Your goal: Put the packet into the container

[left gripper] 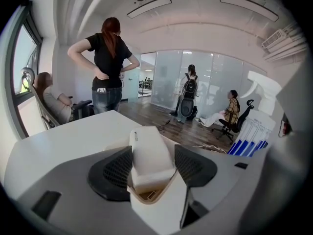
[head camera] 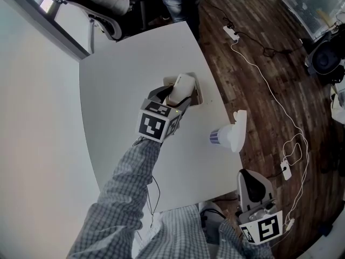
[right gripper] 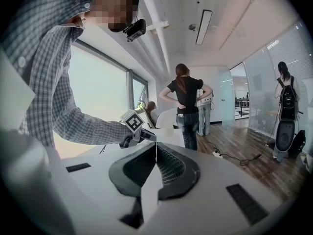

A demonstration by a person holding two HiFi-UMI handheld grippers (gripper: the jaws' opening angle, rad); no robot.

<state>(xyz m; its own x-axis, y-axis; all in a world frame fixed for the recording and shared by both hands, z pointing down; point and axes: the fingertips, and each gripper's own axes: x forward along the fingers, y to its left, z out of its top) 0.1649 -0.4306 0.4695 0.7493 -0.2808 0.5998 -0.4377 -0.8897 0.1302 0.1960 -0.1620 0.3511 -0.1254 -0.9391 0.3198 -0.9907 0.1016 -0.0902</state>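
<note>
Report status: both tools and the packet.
Left tool shut on packet, packet's end inside container. Right tool shut, empty, beyond table edge. Spray bottle lies clear of container.

Bright daylight from the window (right gripper: 98, 97) washes the white table (head camera: 135, 69) pale; fisheye edges bend and darken.

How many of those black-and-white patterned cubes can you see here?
2. One black-and-white marker cube sits on the left gripper, which grips a white packet above the white table; the other is on the right gripper, off the table's near corner. None seems hidden.
</note>
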